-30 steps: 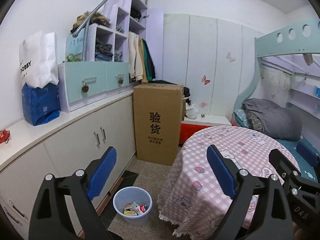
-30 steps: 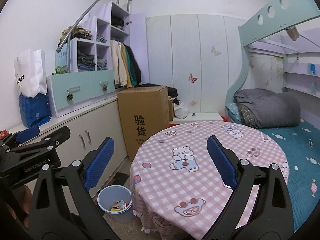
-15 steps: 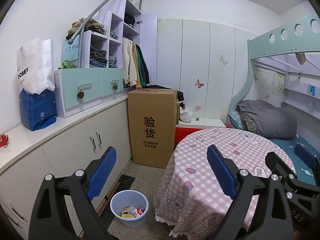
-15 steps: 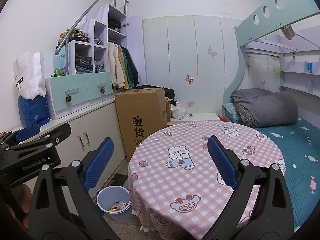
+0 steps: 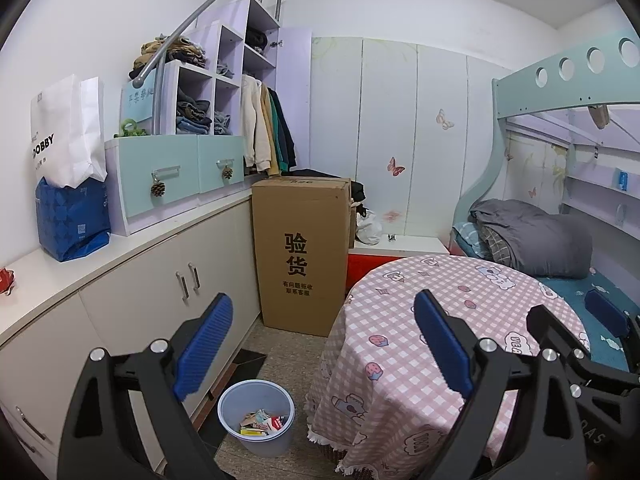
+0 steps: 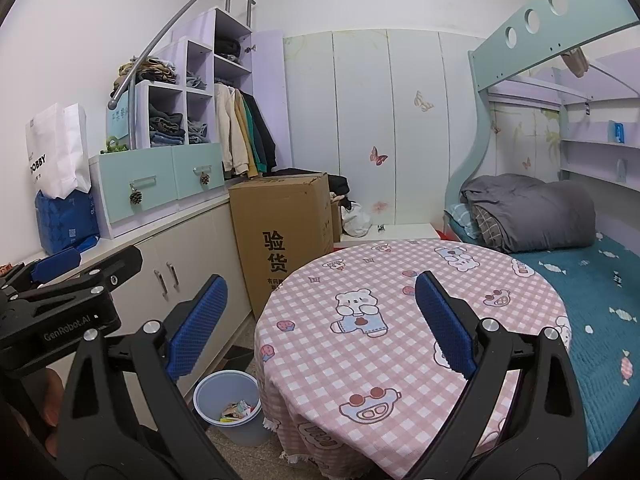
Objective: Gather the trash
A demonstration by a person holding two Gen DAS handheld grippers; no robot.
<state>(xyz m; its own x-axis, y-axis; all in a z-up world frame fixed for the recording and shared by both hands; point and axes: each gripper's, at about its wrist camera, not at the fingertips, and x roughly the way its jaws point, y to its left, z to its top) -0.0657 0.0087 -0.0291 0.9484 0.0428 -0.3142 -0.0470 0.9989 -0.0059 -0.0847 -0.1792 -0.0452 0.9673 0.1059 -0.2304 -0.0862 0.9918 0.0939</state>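
Left wrist: white bag (image 5: 66,132) reads "OBBY" (partly cut).

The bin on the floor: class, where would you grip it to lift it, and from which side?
Grip the trash bin by its open rim, coming from above on the side facing the cabinets. It stands upright; the tablecloth probably crowds the opposite side.
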